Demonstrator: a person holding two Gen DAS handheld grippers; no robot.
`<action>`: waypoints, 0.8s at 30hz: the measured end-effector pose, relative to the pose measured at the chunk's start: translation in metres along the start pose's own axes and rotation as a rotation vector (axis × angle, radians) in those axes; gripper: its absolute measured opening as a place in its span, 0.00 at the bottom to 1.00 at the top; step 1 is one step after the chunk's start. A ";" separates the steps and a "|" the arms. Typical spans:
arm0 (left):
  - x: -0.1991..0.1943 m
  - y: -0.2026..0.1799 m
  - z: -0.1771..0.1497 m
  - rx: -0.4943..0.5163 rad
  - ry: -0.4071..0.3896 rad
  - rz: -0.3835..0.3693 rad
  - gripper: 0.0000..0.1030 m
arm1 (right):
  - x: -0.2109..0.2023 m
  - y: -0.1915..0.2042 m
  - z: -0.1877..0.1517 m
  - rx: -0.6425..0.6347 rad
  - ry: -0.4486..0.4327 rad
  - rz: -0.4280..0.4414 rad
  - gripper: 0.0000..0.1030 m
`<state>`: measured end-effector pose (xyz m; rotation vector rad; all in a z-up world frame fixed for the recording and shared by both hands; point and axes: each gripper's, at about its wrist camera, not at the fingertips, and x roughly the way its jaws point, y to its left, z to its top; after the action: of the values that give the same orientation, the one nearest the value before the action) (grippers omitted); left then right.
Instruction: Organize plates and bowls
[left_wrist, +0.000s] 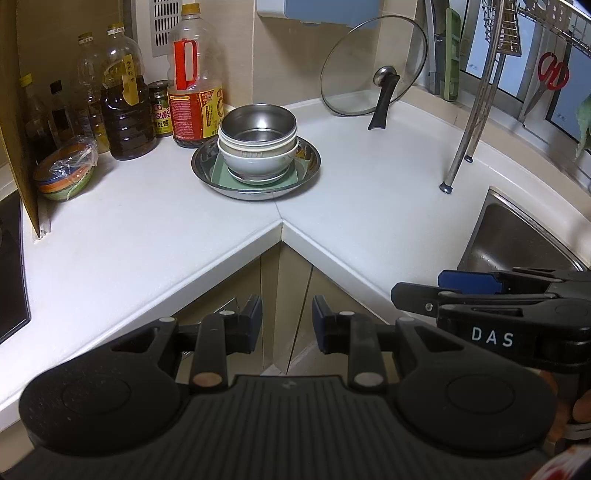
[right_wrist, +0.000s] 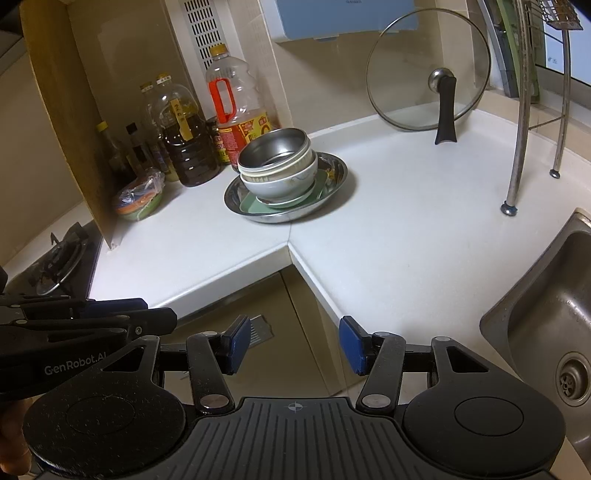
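Far back on the counter (left_wrist: 147, 236), nested bowls (left_wrist: 257, 147) sit in a metal plate (left_wrist: 312, 162), bottles (left_wrist: 127, 110) just left, lid (left_wrist: 369, 70) right. Both grippers, left (left_wrist: 287, 325) and right (right_wrist: 291, 349), hang empty, jaws apart, nothing between.

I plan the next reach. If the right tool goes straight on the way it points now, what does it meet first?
Probably the white counter near its front corner, since the right tool points down past the edge. The stacked dishes stand further back; depth is uncertain.
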<state>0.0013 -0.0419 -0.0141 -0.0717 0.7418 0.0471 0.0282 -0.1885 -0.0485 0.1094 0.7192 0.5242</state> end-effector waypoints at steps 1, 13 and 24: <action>0.000 0.000 0.000 0.000 -0.001 0.000 0.25 | 0.000 -0.001 0.000 0.000 0.000 0.000 0.52; 0.002 0.001 0.004 -0.001 -0.001 -0.001 0.25 | 0.004 -0.003 0.004 0.000 0.003 -0.003 0.52; 0.003 0.000 0.008 -0.001 -0.001 -0.001 0.25 | 0.006 -0.005 0.007 0.001 0.001 -0.006 0.52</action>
<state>0.0090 -0.0414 -0.0109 -0.0732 0.7413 0.0470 0.0386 -0.1898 -0.0485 0.1080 0.7212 0.5180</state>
